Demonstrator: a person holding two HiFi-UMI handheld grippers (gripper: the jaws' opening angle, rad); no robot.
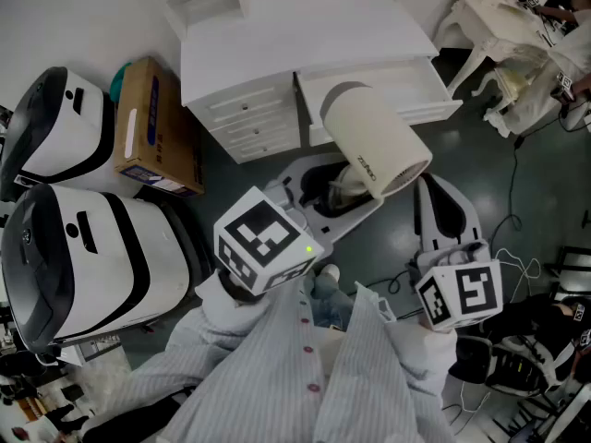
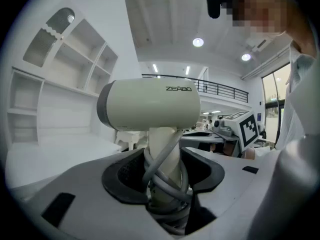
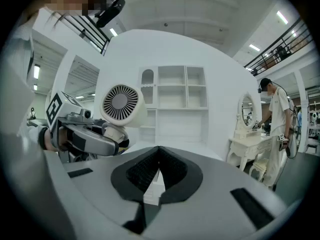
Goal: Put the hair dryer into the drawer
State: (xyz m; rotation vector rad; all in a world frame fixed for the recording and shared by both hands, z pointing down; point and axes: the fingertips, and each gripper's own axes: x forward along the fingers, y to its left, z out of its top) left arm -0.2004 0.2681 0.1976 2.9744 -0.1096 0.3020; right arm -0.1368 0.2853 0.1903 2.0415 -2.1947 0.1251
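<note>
The left gripper (image 1: 334,195) is clamped round the cord-wrapped handle of the hair dryer (image 1: 374,141), holding it up just before the white dresser's (image 1: 247,109) open drawer (image 1: 411,89). The right gripper (image 1: 432,192), beside it, is closed on nothing.

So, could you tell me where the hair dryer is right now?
The hair dryer is near the centre of the head view, its handle clamped in the left gripper, held up at the open drawer of the white dresser.
</note>
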